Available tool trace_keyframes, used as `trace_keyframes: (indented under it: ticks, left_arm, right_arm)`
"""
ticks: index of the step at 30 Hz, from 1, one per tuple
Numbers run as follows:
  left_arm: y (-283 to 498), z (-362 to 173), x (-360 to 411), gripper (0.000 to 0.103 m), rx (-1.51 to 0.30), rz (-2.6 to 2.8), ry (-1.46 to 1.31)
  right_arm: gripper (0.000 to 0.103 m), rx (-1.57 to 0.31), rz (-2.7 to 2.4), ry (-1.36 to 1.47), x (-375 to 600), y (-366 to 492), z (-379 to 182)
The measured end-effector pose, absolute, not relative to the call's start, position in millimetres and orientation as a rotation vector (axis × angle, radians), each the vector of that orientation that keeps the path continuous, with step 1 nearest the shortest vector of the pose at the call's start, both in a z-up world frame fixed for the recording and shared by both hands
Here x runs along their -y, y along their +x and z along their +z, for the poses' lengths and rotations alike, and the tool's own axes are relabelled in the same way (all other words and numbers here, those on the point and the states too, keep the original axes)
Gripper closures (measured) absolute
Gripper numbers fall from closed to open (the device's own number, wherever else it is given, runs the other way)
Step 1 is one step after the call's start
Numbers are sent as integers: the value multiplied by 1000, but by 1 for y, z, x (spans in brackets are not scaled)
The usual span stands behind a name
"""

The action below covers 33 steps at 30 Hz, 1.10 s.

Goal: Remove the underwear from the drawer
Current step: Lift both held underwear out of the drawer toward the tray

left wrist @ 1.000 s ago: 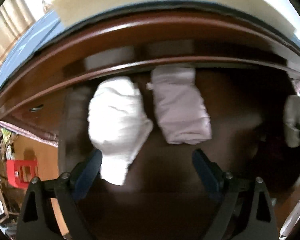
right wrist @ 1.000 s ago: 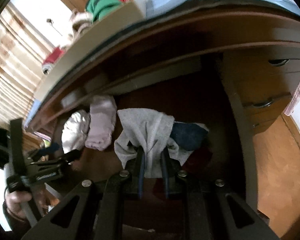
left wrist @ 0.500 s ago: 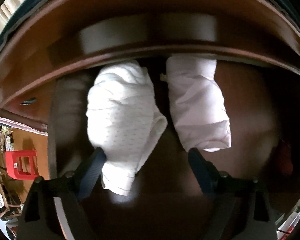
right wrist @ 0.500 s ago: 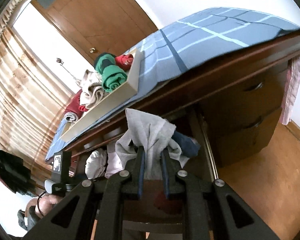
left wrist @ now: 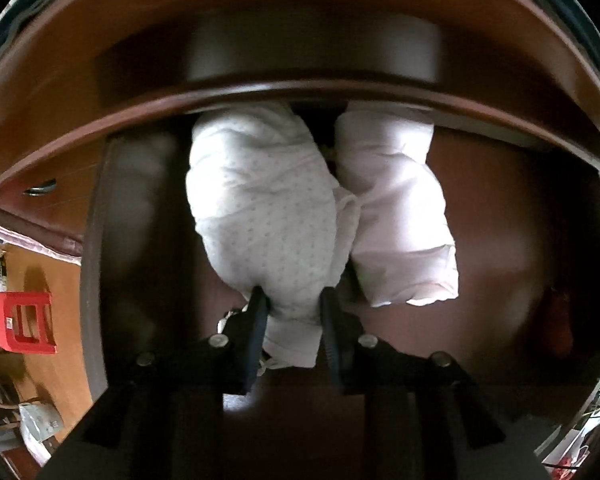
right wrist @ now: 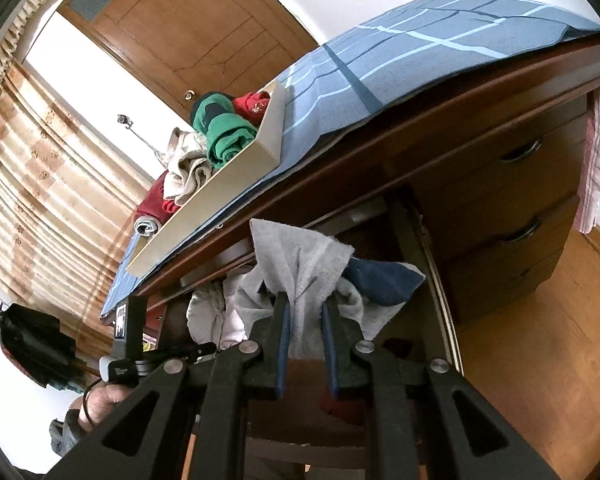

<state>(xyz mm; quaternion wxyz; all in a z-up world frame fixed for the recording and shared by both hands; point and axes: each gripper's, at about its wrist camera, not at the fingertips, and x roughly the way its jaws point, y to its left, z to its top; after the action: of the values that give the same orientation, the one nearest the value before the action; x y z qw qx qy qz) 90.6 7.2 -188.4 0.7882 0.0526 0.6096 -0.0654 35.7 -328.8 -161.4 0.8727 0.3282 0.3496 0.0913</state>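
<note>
In the left wrist view my left gripper [left wrist: 291, 300] is shut on the near end of a white dotted rolled underwear [left wrist: 260, 208] that lies in the open dark wooden drawer [left wrist: 500, 320]. A pale pink rolled underwear [left wrist: 396, 208] lies right beside it, touching it. In the right wrist view my right gripper [right wrist: 304, 308] is shut on a grey underwear [right wrist: 296, 264] with a dark blue part [right wrist: 380, 280] and holds it up above the drawer, in front of the desk edge. The left gripper's body [right wrist: 128, 344] shows at lower left.
A cream tray [right wrist: 220, 188] with several rolled garments stands on the blue checked cloth [right wrist: 400, 48] on the desk top. Closed drawers with handles [right wrist: 520, 152] are at the right. A red stool [left wrist: 20, 320] stands on the floor at left. Something red [right wrist: 336, 404] lies in the drawer.
My left gripper has moved forward into the drawer and closed on the white dotted underwear. My right gripper has lifted the grey underwear up out of the drawer.
</note>
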Motion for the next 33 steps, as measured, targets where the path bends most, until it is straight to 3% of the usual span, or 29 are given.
trace_keyframes:
  ticks: [6, 12, 14, 16, 17, 18, 31, 33]
  left_arm:
    - [78, -189, -21, 84, -1328, -215, 139]
    - [52, -176, -16, 82, -1347, -310, 193]
    - [53, -168, -17, 74, -1323, -287, 176]
    - [55, -160, -17, 53, -1289, -266, 132]
    - [59, -156, -17, 36, -1263, -253, 113]
    - [63, -151, -17, 30, -1231, -233, 100]
    - [115, -185, -4, 29, -1315, -89, 161]
    - [122, -189, -10, 36, -1335, -106, 116]
  right_arm:
    - [86, -745, 198, 693, 324, 40, -164]
    - [86, -754, 212, 685, 319, 44, -164]
    - [86, -753, 217, 685, 319, 46, -164]
    - [86, -753, 220, 683, 317, 46, -164]
    - [86, -753, 223, 683, 316, 47, -164]
    - [86, -753, 226, 684, 315, 46, -164]
    - [86, -767, 262, 683, 303, 48, -166]
    - [86, -770, 264, 685, 301, 49, -166]
